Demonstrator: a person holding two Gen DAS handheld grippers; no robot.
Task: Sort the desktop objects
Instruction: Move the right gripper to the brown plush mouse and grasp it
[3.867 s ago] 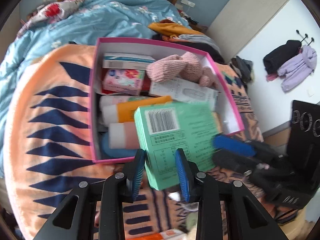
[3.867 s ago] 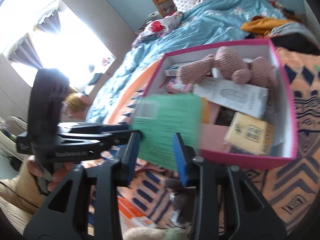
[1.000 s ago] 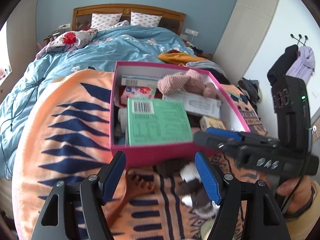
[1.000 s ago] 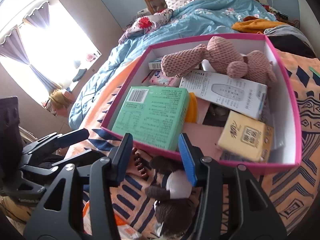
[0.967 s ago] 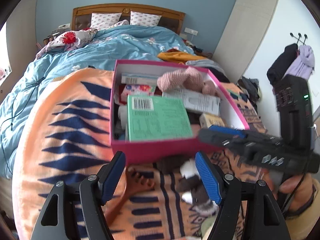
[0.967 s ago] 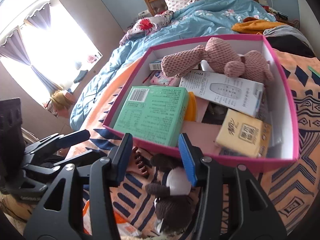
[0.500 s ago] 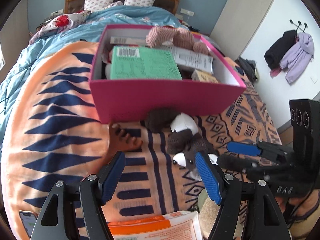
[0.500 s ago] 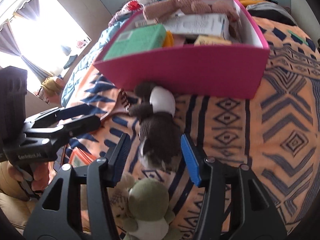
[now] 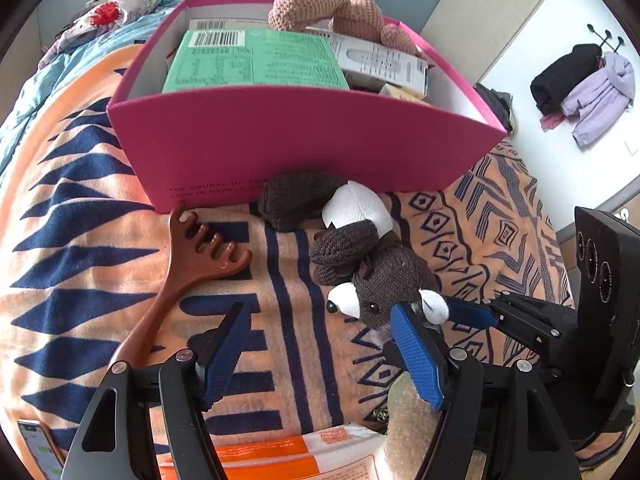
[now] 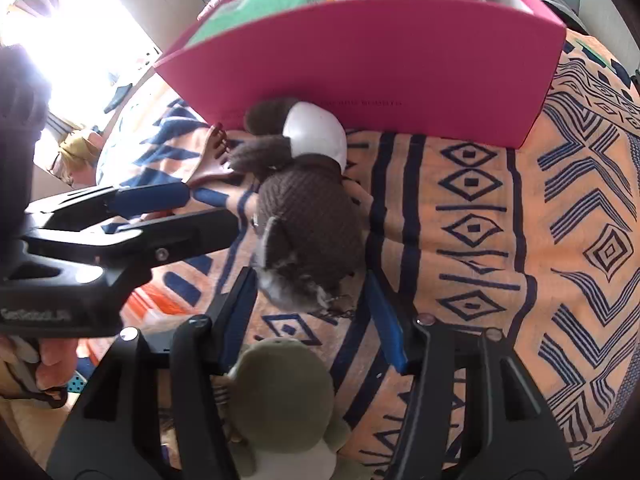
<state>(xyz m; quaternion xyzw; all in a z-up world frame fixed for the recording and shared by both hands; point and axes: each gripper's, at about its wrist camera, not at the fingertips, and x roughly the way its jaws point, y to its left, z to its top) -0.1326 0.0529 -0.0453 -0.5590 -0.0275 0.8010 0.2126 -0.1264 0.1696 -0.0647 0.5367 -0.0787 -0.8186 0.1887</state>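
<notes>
**Both jaws apart over the brown knitted toy**

We hold the right hand-held gripper (image 10: 310, 316) low over the patterned blanket (image 10: 500, 220), its blue pads spread wide on either side of the head of the brown knitted toy (image 10: 312, 216), not touching it. The toy lies on the blanket with its white belly against the front wall of the pink box (image 10: 380, 52).

Our left hand-held gripper (image 9: 320, 354) is also spread wide and holds nothing. It hovers above the blanket, just short of the toy's face (image 9: 372, 304). To its left the brown wooden scratcher (image 9: 188, 276) lies on the blanket, its prongs reaching the foot of the pink box (image 9: 280, 140).

Inside the box we see the green carton (image 9: 256, 60) lying flat on top, a white carton (image 9: 380, 64) beside it, and a pink knitted toy (image 9: 332, 12) at the back.

A green plush toy (image 10: 280, 392) sits just beneath our right gripper. An orange-and-white packet (image 9: 280, 456) lies under the left one, and a phone (image 9: 38, 452) lies at the blanket's near left edge.
</notes>
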